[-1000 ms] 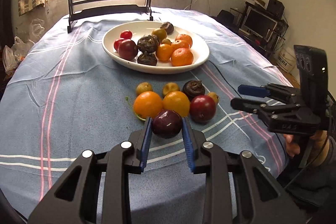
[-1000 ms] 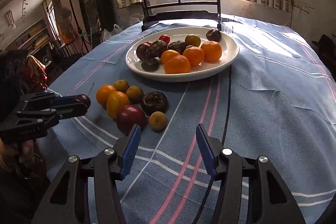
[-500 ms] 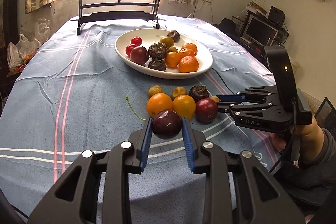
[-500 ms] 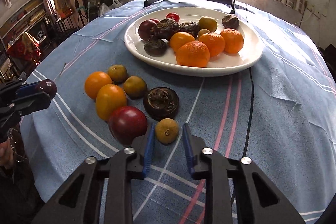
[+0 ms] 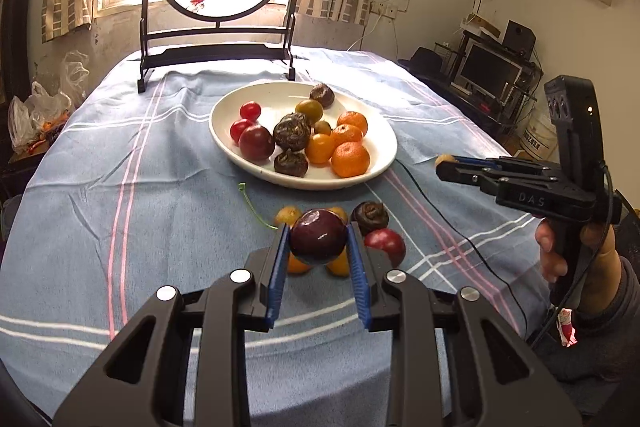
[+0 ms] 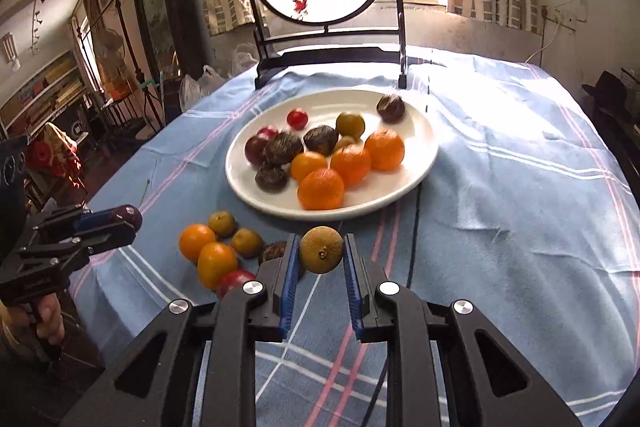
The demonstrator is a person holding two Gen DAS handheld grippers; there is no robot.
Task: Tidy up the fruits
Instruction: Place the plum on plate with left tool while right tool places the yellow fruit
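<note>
Both grippers are loaded and raised above the cloth, which reads as a double carry toward the white plate (image 5: 384, 131) on the far side of the loose fruit. The left gripper (image 5: 319, 259) has its 2 blue pads clamped on a dark purple plum (image 5: 318, 242), pinched across its widest part so the round skin cannot squirt out. The right gripper (image 6: 321, 265) is closed the same way on a small tan longan (image 6: 321, 249), stem scar facing the camera, held just short of the plate's near rim. In the left wrist view that fruit shows only as a tan nub at the tips of the right gripper, off to the right of the plate. The plate already holds mandarins to the right, dark wrinkled fruits in the middle and red ones at the left, so sorting by kind seems the idea; I would guess the plum belongs beside the other dark plum (image 5: 256, 143) at the left. Still on the striped tablecloth (image 6: 520, 207), near the plate, lie 2 oranges (image 6: 196, 241), some small greenish fruits, a wrinkled dark one and a red plum (image 5: 385, 243), bunched together within easy reach. A black cable (image 6: 416, 227) runs past the plate's right edge and could snag a low pass.
</note>
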